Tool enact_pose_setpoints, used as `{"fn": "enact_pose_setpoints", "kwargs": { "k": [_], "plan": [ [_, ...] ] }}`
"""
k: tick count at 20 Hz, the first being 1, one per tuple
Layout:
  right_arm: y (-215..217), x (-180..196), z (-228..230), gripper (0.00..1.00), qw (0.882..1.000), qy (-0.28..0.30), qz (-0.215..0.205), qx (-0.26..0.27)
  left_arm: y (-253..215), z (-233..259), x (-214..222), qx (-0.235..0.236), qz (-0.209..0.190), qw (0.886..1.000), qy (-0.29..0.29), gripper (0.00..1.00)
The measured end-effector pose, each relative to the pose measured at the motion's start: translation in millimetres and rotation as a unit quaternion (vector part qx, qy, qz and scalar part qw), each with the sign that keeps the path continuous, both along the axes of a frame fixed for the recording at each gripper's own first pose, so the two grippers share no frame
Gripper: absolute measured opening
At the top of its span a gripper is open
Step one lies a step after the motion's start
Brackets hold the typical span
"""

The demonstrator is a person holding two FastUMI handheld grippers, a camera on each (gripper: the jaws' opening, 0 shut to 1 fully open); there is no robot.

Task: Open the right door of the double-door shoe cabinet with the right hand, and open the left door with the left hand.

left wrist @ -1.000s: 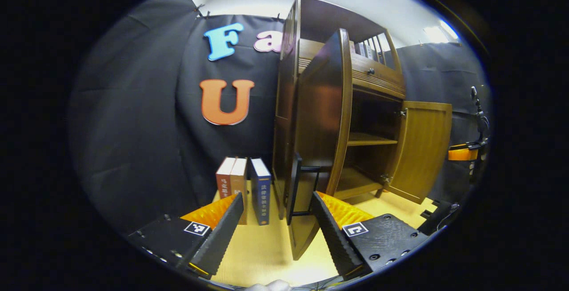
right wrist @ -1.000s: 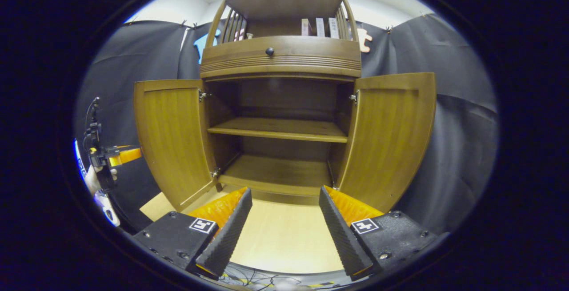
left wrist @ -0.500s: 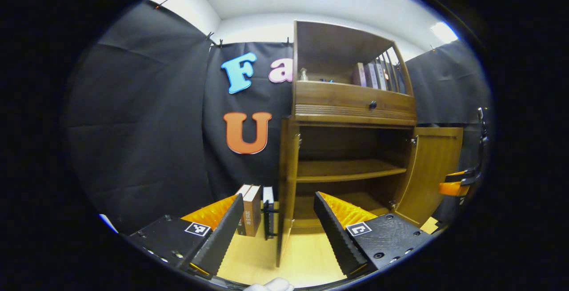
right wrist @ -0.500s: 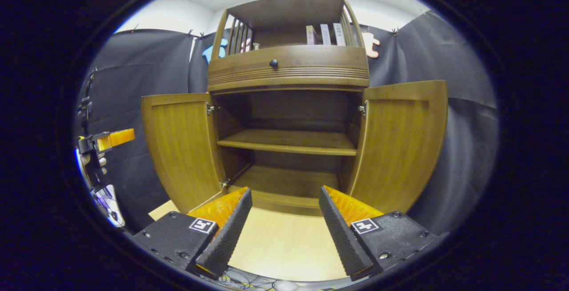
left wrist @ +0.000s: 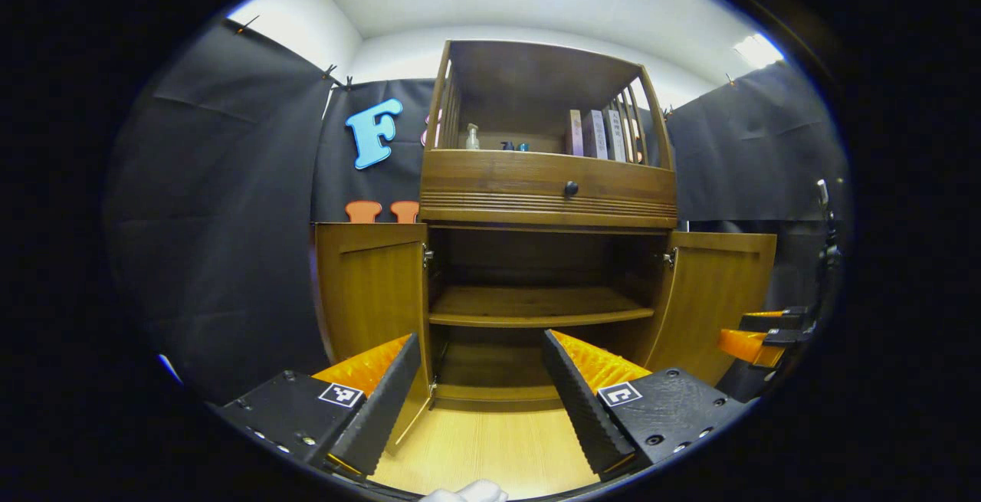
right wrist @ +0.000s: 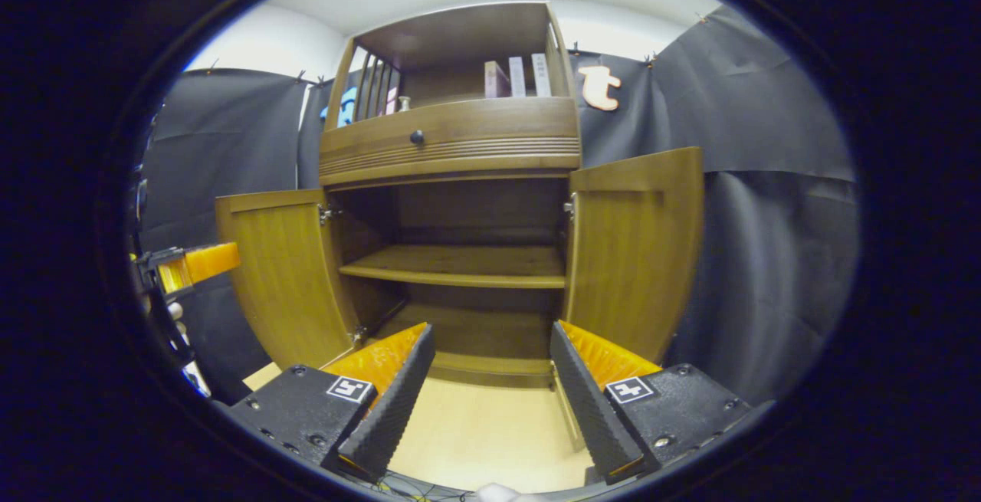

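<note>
1. Cabinet (left wrist: 548, 195): wooden, on a pale floor (left wrist: 490, 452) against the booth's black wall. A drawer with a round knob (left wrist: 570, 188) sits above the door bay; an open top shelf holds books (left wrist: 594, 134) and a small bottle (left wrist: 473, 136).
2. Left door (left wrist: 373, 291): swung wide on its hinges, inner face showing, lower corner near the floor.
3. Right door (right wrist: 634, 245): likewise swung wide, standing clear of the bay's right edge.
4. Interior: one shelf (right wrist: 460, 266) across the middle and a bottom board, both apparently bare, though the back is too dark to be sure.
5. Left gripper (left wrist: 479, 398): fingers apart, holding nothing, in front of the bay and off the left door.
6. Right gripper (right wrist: 490, 398): fingers apart, empty, in front of the bay, touching neither door. In the left gripper view it sits at the far right, just beside the right door's outer edge.
7. Step in hand, as judged: both openings look done; the grippers appear to be at the release and back-off stage.
8. Next move, as judged: little beyond drawing both grippers straight back without brushing either door's free edge, since a nudge could swing a door inward.
</note>
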State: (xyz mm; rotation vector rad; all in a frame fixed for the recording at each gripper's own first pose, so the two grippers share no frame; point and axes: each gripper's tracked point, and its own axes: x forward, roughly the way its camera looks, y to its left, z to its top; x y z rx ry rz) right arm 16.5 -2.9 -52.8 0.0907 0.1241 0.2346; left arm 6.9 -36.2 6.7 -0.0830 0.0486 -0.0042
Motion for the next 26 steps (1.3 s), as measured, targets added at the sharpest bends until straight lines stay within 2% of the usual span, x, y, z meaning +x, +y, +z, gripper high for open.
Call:
{"fn": "enact_pose_setpoints", "kwargs": {
  "k": [1,2,5,9,12,26],
  "plan": [
    [-6.7,1.0,1.1,0.96,1.000,-0.003,-0.008,0.002,-6.4,-3.9,2.8,0.000,0.001,1.000,0.004,1.00],
    [-10.8,0.7,1.8,0.96,1.000,-0.007,-0.011,0.006,-13.5,-7.1,3.4,0.002,0.000,1.000,0.007,0.95],
    [-18.3,1.2,9.9,0.96,1.000,-0.017,-0.012,0.009,-24.9,-7.5,6.7,0.016,0.005,1.000,0.006,0.95],
    [-24.6,2.2,18.5,0.96,0.999,-0.028,-0.014,0.004,-33.6,-2.4,6.7,0.013,0.004,1.000,0.006,0.95],
    [-24.7,0.8,22.5,0.98,0.999,-0.032,-0.013,0.002,-36.8,1.1,5.0,0.016,0.005,1.000,0.003,0.95],
    [-19.1,-10.7,24.6,0.96,0.999,-0.031,-0.023,-0.005,-30.2,5.2,-5.6,0.026,0.001,1.000,0.008,0.95]
  ]
}}
